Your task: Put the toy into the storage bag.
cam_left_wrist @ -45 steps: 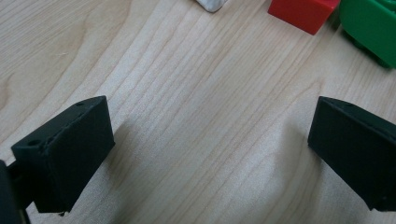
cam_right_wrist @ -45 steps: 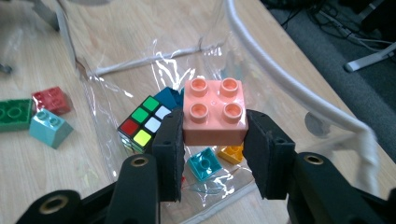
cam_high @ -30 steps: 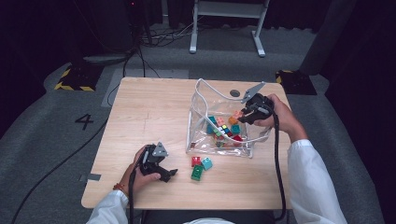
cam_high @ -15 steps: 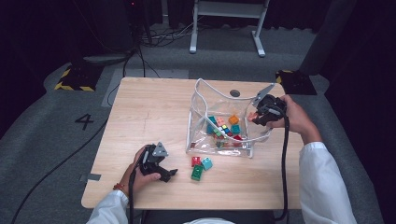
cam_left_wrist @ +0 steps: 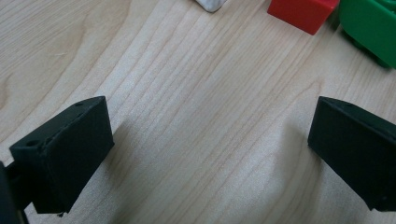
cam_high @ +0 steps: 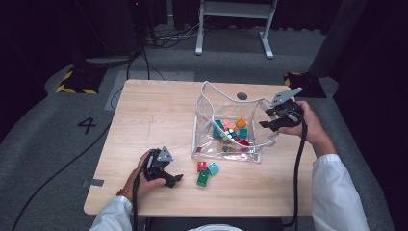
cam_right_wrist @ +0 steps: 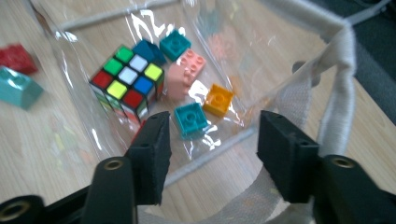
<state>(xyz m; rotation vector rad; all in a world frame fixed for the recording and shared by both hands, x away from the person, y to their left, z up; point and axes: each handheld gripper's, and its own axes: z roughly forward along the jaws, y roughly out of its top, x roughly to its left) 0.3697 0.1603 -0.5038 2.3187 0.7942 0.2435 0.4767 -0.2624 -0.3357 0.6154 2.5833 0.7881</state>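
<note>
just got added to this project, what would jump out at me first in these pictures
The clear plastic bag near the middle of the wooden table, open at the top, holds a colourful puzzle cube among small toy bricks. The right gripper hangs by the bag's right edge, jaws just opened and nothing between them. Three loose bricks, red, teal and green, lie in front of the bag, beside the left gripper, which rests open on the table.
</note>
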